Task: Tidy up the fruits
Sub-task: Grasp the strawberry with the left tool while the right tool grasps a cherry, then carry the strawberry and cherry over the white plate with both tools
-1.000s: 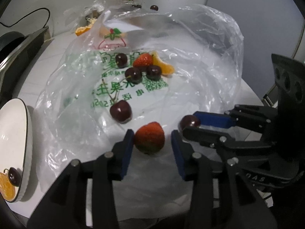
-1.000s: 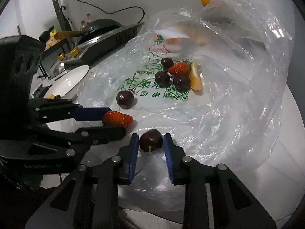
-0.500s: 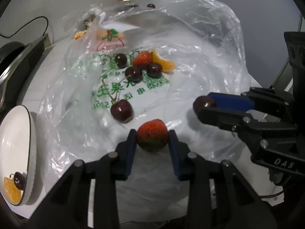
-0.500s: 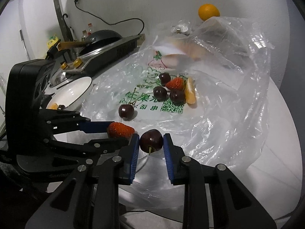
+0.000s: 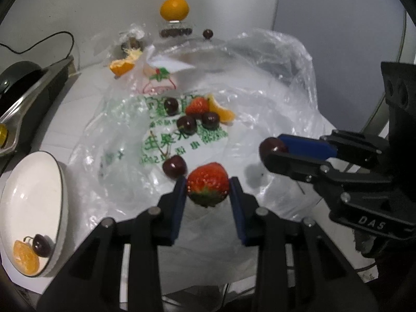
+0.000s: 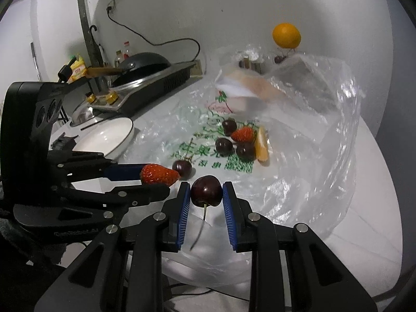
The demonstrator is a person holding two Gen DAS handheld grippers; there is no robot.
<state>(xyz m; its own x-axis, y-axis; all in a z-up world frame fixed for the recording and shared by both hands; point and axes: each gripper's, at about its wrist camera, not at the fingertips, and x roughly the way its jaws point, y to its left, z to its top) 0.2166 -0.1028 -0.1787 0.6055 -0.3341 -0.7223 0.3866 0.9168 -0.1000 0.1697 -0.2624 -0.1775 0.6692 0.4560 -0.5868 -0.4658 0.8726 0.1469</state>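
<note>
My left gripper (image 5: 208,186) is shut on a red strawberry (image 5: 207,182), held above the near edge of a clear plastic bag (image 5: 273,83). My right gripper (image 6: 206,191) is shut on a dark cherry (image 6: 206,190) whose stem hangs down. Each gripper shows in the other's view, the right gripper (image 5: 271,148) to the right and the left gripper (image 6: 158,175) to the left. On the bag lie a lone cherry (image 5: 174,167) and a cluster of cherries (image 5: 186,124), a strawberry (image 5: 197,106) and an orange segment (image 5: 221,113). A white bowl (image 5: 39,182) at the left holds an orange piece and a cherry (image 5: 41,245).
A whole orange (image 5: 174,9) stands at the back by the wall, with a cherry (image 5: 207,34) and an orange piece (image 5: 121,66) near it. A black stove with a pan (image 6: 145,78) and a power cord sit at the left. The white counter's edge runs near the bowl.
The left gripper closed on the strawberry and lifted it off the bag. The right gripper rose with its cherry. Both views pulled back from the bag.
</note>
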